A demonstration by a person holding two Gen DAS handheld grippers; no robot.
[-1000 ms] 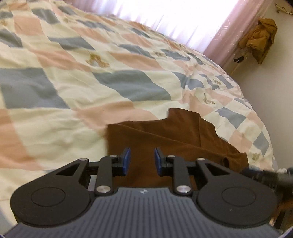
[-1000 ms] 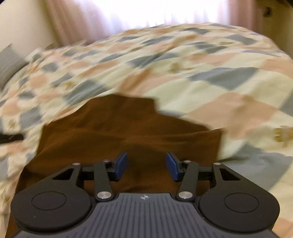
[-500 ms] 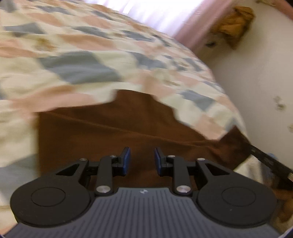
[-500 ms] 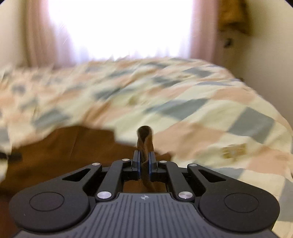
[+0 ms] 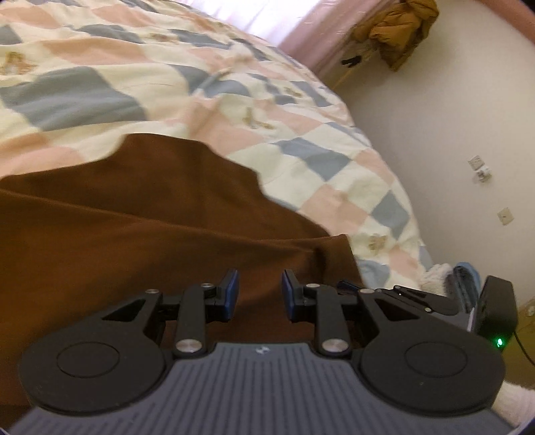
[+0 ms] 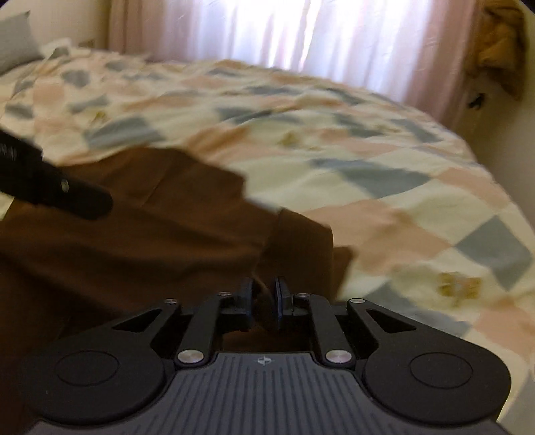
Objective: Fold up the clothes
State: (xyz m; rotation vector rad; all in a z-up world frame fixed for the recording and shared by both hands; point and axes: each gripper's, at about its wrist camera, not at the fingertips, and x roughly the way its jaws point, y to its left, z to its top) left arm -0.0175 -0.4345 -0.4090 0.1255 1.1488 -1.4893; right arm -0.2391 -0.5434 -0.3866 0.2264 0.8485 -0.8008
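Observation:
A brown garment [image 5: 140,221] lies spread on the checked quilt [image 5: 140,67] of a bed. My left gripper [image 5: 260,289] is open and empty, low over the garment's near right part. My right gripper [image 6: 262,296] is shut on a fold at the right edge of the brown garment [image 6: 150,234], which bunches up between its blue pads. The right gripper's body also shows at the right of the left wrist view [image 5: 434,301]. The left gripper's body shows as a dark bar at the left of the right wrist view [image 6: 53,187].
The quilt [image 6: 367,160] runs far and right to the bed's edge. A white wall [image 5: 468,117] stands to the right, with a mustard jacket [image 5: 398,26] hanging. Pink curtains [image 6: 284,36] cover a bright window behind. A white fluffy thing and blue cloth [image 5: 448,274] lie off the bed's right corner.
My right gripper closed on the garment's right edge and has carried it left and down over the cloth. My left gripper stayed open and moved right over the garment.

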